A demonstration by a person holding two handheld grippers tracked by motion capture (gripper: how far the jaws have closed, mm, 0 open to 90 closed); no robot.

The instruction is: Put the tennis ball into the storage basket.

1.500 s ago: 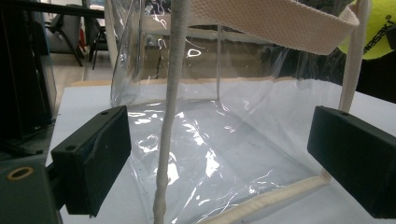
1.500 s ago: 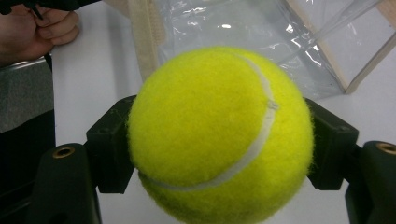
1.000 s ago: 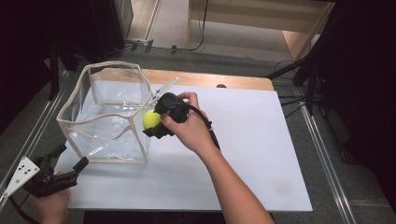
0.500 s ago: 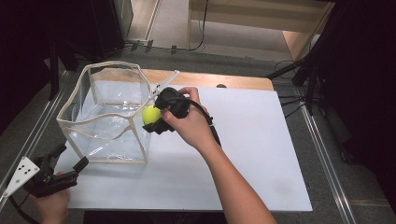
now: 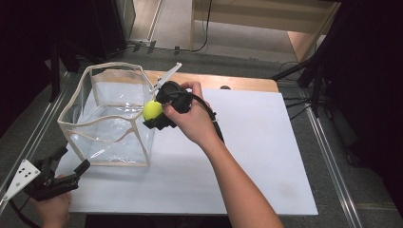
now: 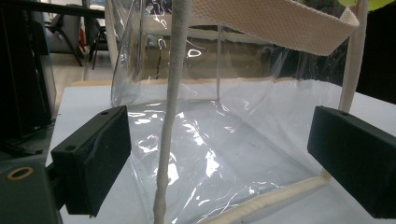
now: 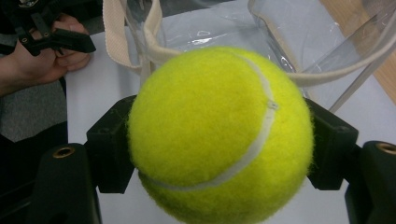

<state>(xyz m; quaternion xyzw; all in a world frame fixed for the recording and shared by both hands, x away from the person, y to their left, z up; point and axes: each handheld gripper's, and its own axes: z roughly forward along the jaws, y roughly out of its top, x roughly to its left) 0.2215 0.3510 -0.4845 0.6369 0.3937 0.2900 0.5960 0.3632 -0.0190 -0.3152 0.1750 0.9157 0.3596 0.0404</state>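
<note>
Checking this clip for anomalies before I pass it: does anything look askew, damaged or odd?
Only the clear bag: its soft walls are crumpled and its cloth rim sags unevenly. The tennis ball sits clamped in the right gripper at the bag's rim. The left gripper is open. Nothing is spilled or broken.

Tennis ball [image 5: 152, 110] half hidden in the high view behind the right tongs [image 5: 159, 113] and the hand [image 5: 190, 118] around them. In the right gripper view, jaw pads mostly covered by the ball, its lower edge cut off by the frame. Left tongs [image 5: 71, 173] partly cut by the bottom-left corner of the high view, the hand [image 5: 53, 209] beneath cropped too. Clear bag [image 6: 224, 116] cut off at the top in the left gripper view; rim strap blurred. Far side of the table [image 5: 266, 142] hidden behind the bag.
</note>
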